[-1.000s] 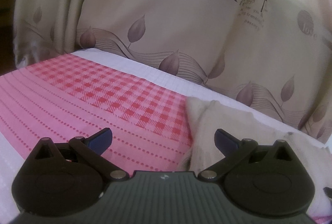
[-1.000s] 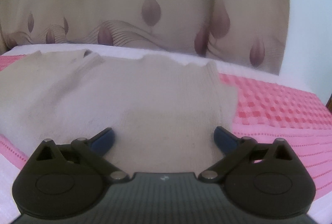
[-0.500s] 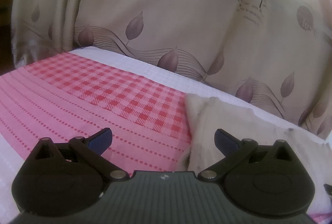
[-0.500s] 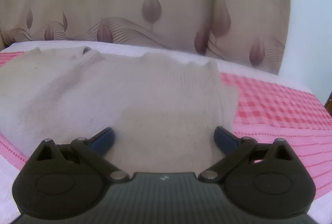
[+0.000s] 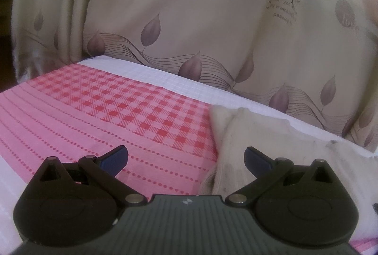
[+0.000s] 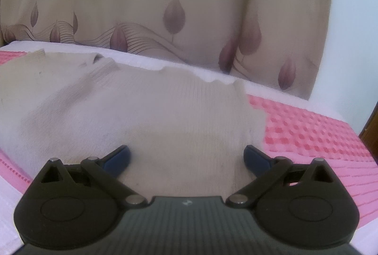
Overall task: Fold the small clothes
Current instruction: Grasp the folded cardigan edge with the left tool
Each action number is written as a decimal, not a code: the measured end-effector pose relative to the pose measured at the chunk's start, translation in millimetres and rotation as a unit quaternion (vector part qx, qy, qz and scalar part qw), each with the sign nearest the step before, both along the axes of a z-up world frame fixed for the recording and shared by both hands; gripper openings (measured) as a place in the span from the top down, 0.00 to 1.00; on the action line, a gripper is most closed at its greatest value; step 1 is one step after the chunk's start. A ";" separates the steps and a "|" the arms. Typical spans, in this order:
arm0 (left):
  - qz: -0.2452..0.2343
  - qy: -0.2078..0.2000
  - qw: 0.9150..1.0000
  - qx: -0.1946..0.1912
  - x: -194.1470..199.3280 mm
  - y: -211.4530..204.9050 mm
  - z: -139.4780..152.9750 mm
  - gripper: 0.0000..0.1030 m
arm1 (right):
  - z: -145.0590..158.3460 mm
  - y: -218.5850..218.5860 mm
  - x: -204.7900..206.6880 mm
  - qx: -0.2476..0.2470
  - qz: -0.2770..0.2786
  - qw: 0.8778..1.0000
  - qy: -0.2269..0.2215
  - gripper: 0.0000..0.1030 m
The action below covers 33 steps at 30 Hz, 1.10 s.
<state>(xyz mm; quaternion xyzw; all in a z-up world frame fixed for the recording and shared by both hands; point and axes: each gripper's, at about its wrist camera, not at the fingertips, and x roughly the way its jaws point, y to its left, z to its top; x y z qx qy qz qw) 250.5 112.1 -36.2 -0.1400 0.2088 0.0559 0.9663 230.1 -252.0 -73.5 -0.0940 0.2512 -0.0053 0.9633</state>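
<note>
Both cameras have barely shifted; left gripper [image 5: 186, 157] and right gripper [image 6: 186, 157] gape wide, empty, poised before the cream sweater [image 6: 151, 113]. Next: pinch an edge.

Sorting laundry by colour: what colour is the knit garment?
Cream knit garment, slightly soiled; clearest in right wrist view.

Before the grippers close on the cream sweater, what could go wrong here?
1. The left gripper is open half over the pink checked cloth; it may pinch that cloth together with the cream sweater.
2. The right gripper is open over flat knit, away from any edge, so it may only bunch the fabric.
</note>
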 end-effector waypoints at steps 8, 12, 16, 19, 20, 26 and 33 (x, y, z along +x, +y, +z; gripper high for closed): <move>-0.142 0.050 0.984 -0.100 42.2 29.3 -4.8 0.03 | 0.7 -3.4 1.1 0.015 0.003 1.000 0.005 0.00; -0.187 0.070 0.975 -0.097 70.6 34.1 -9.5 0.15 | 1.7 -5.5 -0.5 0.027 0.008 1.000 0.002 0.00; -0.241 0.098 0.960 -0.101 104.2 29.7 -16.1 0.31 | 2.2 -6.4 -1.3 0.035 0.019 0.999 0.000 0.00; -0.270 0.113 0.950 -0.108 127.5 23.5 -14.4 0.31 | 2.9 -5.7 -3.4 0.038 0.030 0.999 -0.004 0.00; -0.277 0.112 0.949 -0.106 131.2 21.5 -15.3 0.31 | 3.2 -5.6 -4.1 0.040 0.033 0.999 -0.006 0.00; -0.259 0.117 0.955 -0.090 130.7 2.2 -13.3 0.79 | 6.0 -13.8 -8.5 0.068 0.036 0.997 -0.024 0.00; -0.188 0.127 0.966 -0.123 118.3 -23.4 17.8 0.80 | 10.3 -23.4 -17.2 0.098 0.039 0.993 -0.052 0.00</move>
